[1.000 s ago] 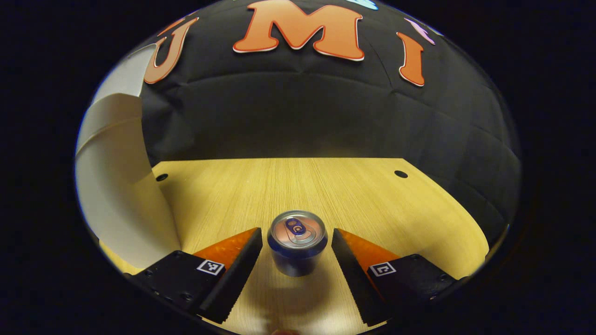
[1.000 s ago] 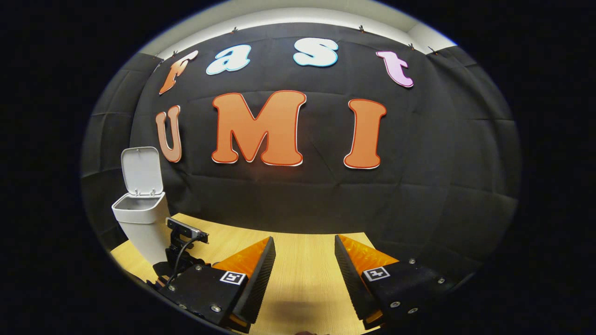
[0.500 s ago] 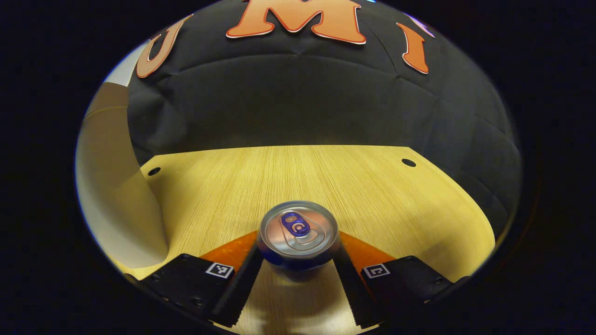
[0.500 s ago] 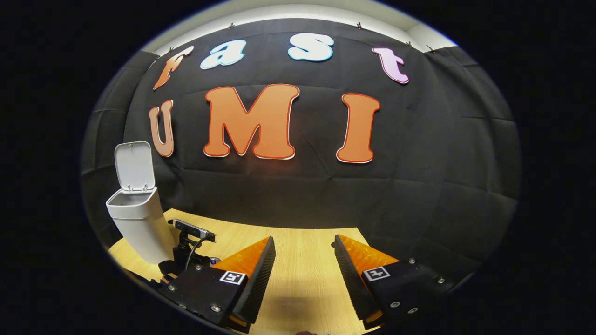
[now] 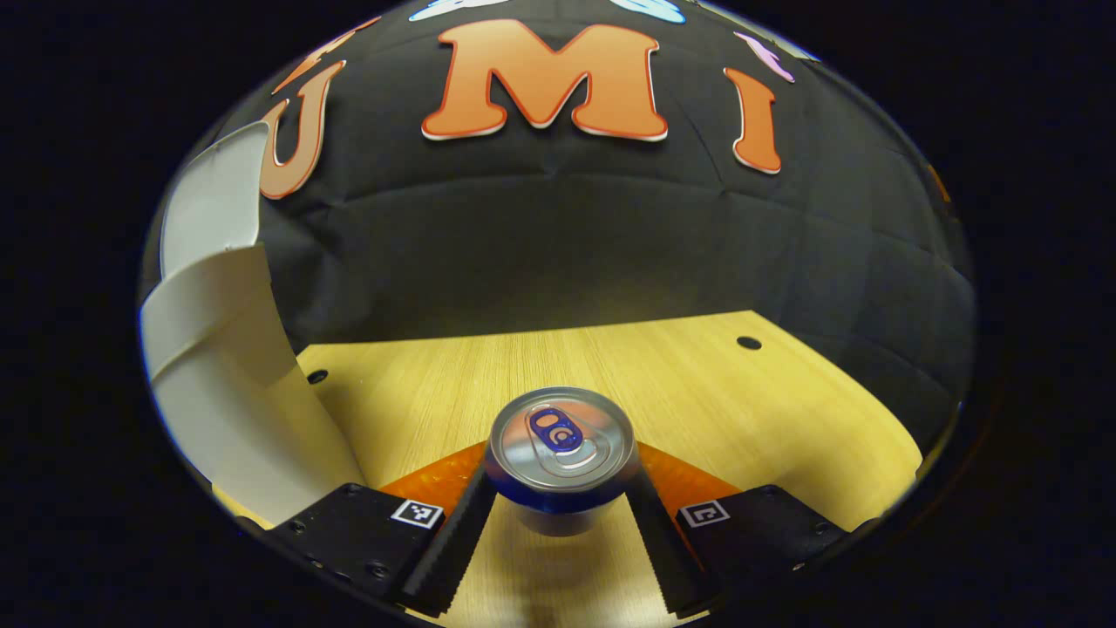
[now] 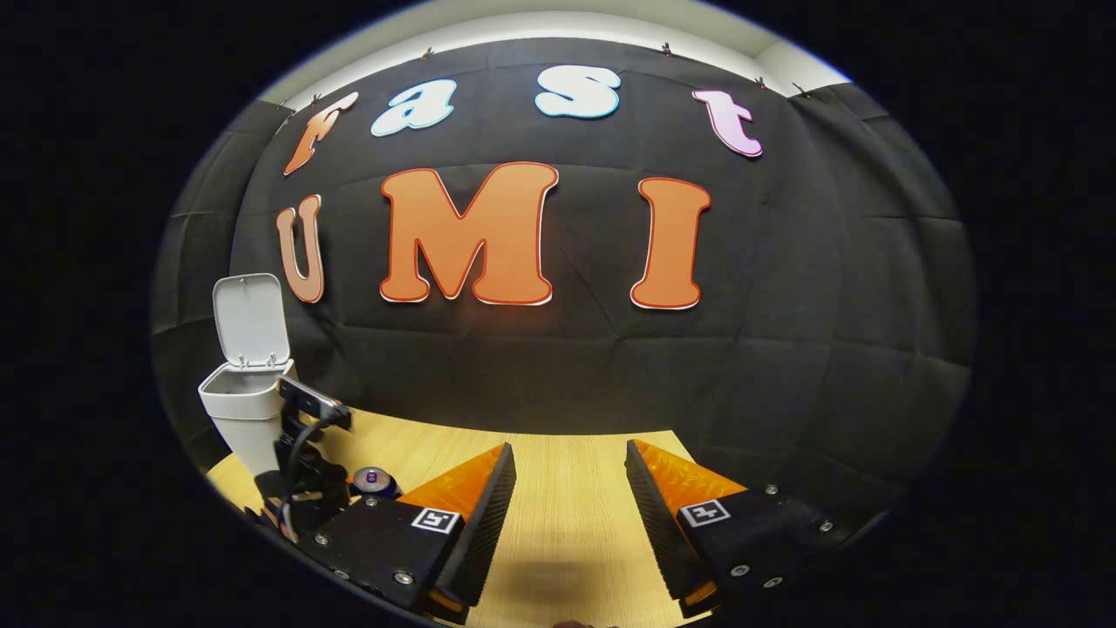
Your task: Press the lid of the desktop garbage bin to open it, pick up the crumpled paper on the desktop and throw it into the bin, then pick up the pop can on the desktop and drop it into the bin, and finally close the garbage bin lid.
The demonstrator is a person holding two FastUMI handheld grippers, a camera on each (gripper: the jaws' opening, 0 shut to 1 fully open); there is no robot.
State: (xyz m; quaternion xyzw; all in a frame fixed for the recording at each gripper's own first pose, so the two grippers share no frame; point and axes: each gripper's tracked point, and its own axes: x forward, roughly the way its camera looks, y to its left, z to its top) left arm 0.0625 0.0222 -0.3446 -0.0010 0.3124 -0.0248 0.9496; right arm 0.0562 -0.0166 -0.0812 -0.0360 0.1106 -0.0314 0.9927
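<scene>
Presently left gripper (image 5: 562, 515) clamps pop can (image 5: 561, 453); open-lidded garbage bin (image 5: 231, 384) at ten o'clock. Right gripper (image 6: 567, 515) spread, holding nothing.

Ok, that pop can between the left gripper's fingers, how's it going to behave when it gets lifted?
The pop can has smooth rounded metal walls, so it could slip or twist between the left gripper fingers. It looks thin-walled, so a hard squeeze may dent it. Its tab appears unopened, so it may be full and heavier than it looks.

Blue pop can (image 5: 562, 475) (silver top), white bin (image 6: 241, 410)
</scene>
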